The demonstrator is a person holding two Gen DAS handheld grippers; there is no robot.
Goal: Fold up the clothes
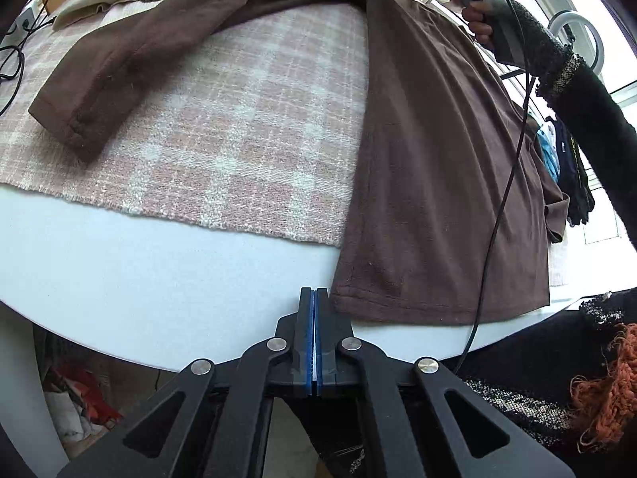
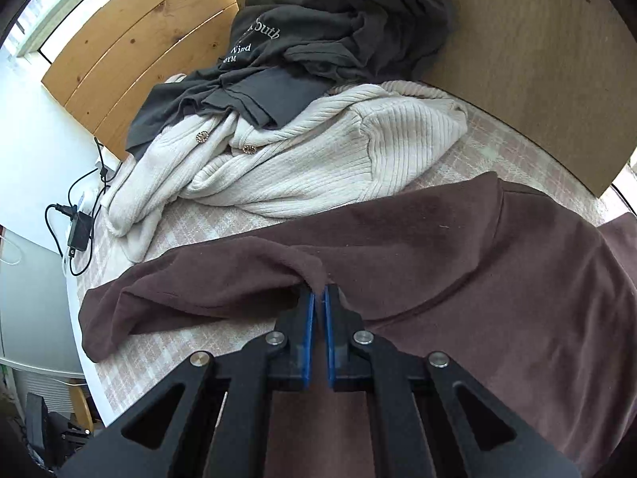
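My right claw (image 2: 319, 292) pinches a small fold of the brown shirt (image 2: 458, 263) at the armpit seam, where the sleeve (image 2: 191, 298) runs off to its left. The bite looks thin, only a ridge of cloth between the blue pads (image 2: 308, 330), so I judge it could slip out as soon as I lift or drag. If it holds, the risk is the opposite: the soft jersey may bunch and pull the whole body askew instead of folding cleanly.

My left claw (image 1: 314, 292) is pressed together on nothing, hovering over the bare white table edge (image 1: 159, 279), with the shirt hem (image 1: 398, 310) just to its right. It pins nothing down, so the hem is free to slide across the table.

Ahead of my right claw, the cream ribbed cardigan (image 2: 298, 159) touches the sleeve's far edge and could get dragged along; a dark grey printed tee (image 2: 318, 40) is heaped beyond it.

The shirt is matte, limp and slightly fuzzy; the checked pink mat (image 1: 247, 119) beneath is coarse-woven and should grip it somewhat.
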